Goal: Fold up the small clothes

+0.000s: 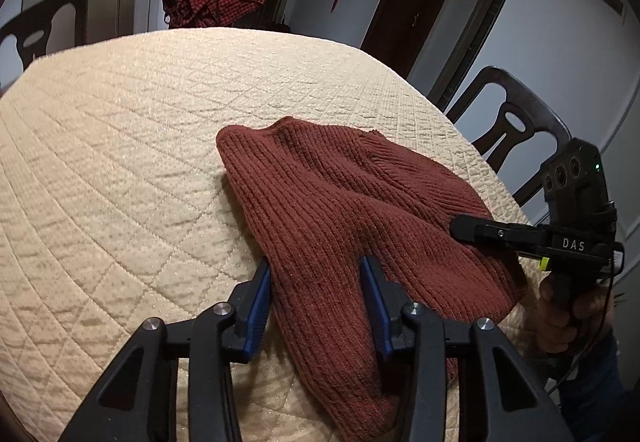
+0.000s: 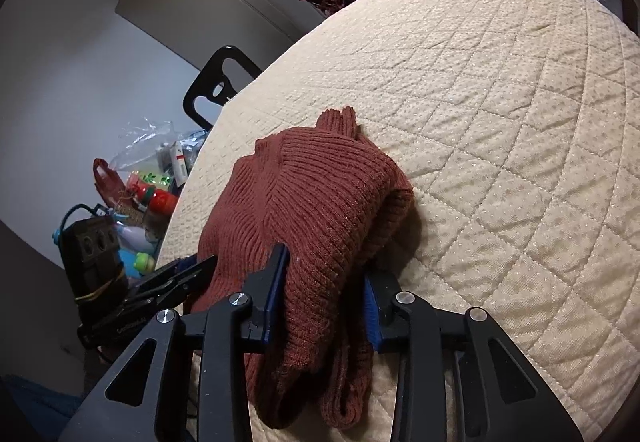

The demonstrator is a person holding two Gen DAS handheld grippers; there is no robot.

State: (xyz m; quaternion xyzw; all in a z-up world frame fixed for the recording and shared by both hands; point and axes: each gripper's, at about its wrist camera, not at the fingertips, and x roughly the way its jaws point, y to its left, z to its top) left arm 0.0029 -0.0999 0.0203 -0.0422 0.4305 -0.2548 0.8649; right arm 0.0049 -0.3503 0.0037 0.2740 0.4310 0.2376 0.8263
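On the quilted table cover (image 1: 120, 145) lies a rust knit sweater (image 1: 328, 201) — bunched. Left gripper (image 1: 316, 298) and right gripper (image 2: 326, 294) both clamp its near edge.

Your grippers (image 1: 316, 282) are all black plastic with blue pads (image 1: 259, 298), silver screws (image 1: 414, 309), white "DAS" lettering, and a dark blue sleeve (image 1: 596, 374).
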